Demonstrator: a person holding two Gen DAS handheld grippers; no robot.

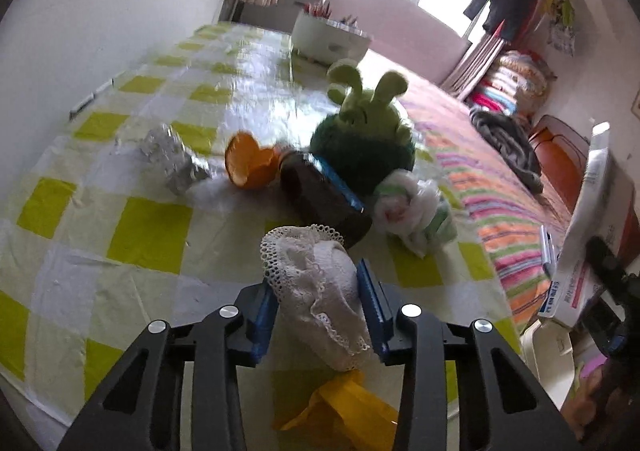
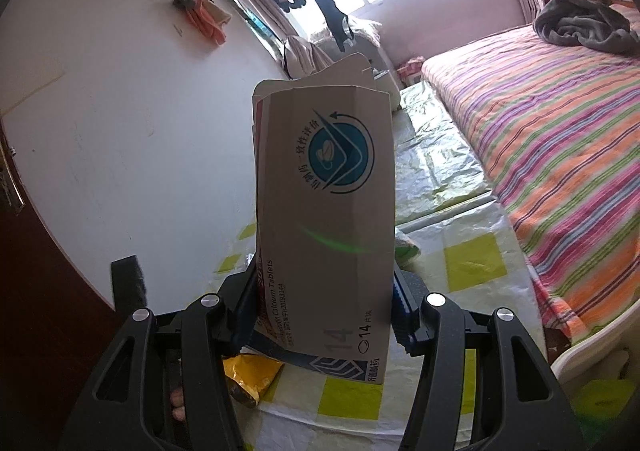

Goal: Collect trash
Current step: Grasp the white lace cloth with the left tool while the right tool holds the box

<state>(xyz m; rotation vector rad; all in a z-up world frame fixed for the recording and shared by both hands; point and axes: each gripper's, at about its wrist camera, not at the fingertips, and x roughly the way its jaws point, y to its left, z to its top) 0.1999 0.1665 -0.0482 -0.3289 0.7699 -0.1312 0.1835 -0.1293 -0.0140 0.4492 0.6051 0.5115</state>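
Checked tablecloth (image 1: 152, 219), foil wad (image 1: 172, 159), orange cup (image 1: 248, 165), brown bottle (image 1: 320, 199), perhaps a plush toy (image 1: 364, 139)

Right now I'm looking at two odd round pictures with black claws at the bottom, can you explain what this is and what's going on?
There is no robot. A person holds a two-finger gripper in each hand, and each carries a wide-angle camera looking along its fingers. One picture is from the left gripper, closed on a white lace cloth. The other is from the right gripper, clamping a tablet box. On the green-checked tablecloth lie crumpled foil, an orange cap, a brown bottle, a green plush toy and a plastic bag. A striped bed stands alongside.
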